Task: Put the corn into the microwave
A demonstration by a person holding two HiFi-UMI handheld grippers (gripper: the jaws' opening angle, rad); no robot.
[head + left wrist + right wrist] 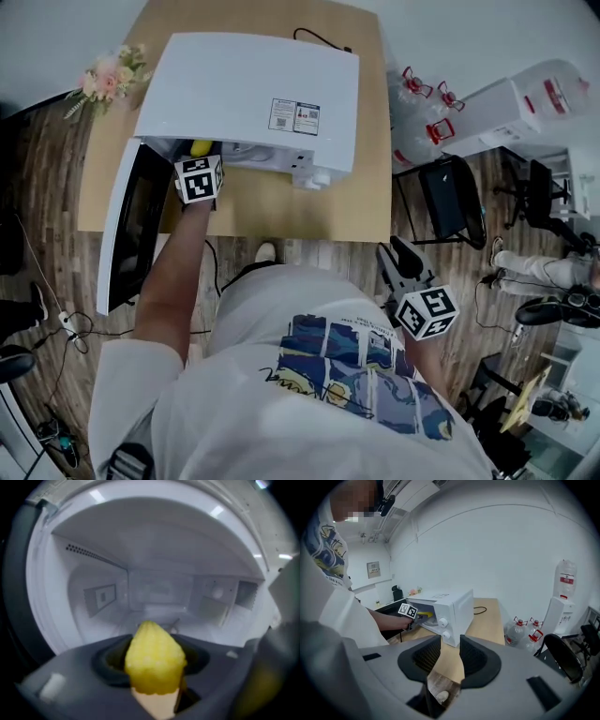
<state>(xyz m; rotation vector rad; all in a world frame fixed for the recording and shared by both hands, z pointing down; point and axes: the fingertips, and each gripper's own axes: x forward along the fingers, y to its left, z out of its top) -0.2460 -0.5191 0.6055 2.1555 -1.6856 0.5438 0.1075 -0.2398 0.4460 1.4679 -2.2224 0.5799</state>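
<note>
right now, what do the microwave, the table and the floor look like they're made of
Microwave: painted sheet metal or plastic, I can't tell which. The finish is smooth satin white, on flat panels with soft glare.
Table: wood or wood-look laminate. It is pale matte tan and evenly coloured, with no clear grain.
Floor: wood or wood-look planks, dark brown, with streaky grain and visible plank seams.
</note>
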